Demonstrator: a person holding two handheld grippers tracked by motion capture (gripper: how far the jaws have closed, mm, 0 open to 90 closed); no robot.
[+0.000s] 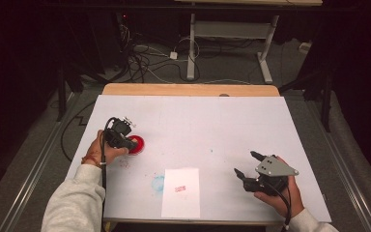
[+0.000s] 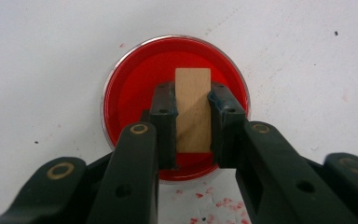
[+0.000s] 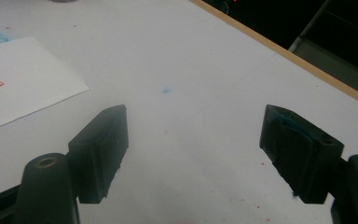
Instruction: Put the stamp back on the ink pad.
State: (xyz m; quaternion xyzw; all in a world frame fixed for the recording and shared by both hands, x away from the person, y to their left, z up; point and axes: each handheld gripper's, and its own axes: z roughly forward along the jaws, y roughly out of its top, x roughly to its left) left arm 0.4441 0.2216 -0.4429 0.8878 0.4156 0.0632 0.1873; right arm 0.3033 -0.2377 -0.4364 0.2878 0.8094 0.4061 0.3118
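My left tool (image 2: pixel 193 109) is clenched on a small wooden stamp block (image 2: pixel 193 112), its two black jaws pressing the block's sides at the centre of the left gripper view; the block stands over a round red ink pad (image 2: pixel 130 93) with a silvery rim, though I cannot tell whether its lower end touches the ink; red specks dot the white table (image 2: pixel 51 56) at the bottom of that view. In the high view my left tool (image 1: pixel 125 140) sits left of centre, the ink pad (image 1: pixel 137 144) just beside it on its right, my left hand (image 1: pixel 99 150) wrapped round the tool's body. My right tool (image 3: pixel 193 154) is released, its jaws standing wide apart above bare table (image 3: pixel 191 70); in the high view it (image 1: pixel 247 164) rests at the lower right of the frame in my right hand (image 1: pixel 282 193), well apart from the ink pad. Between the two tools, at bottom centre, a white sheet of paper (image 1: pixel 181 193) lies flat with a small red stamp mark (image 1: pixel 180 188) on it; a pale blue smudge (image 1: pixel 158 182) lies just beside its left edge.
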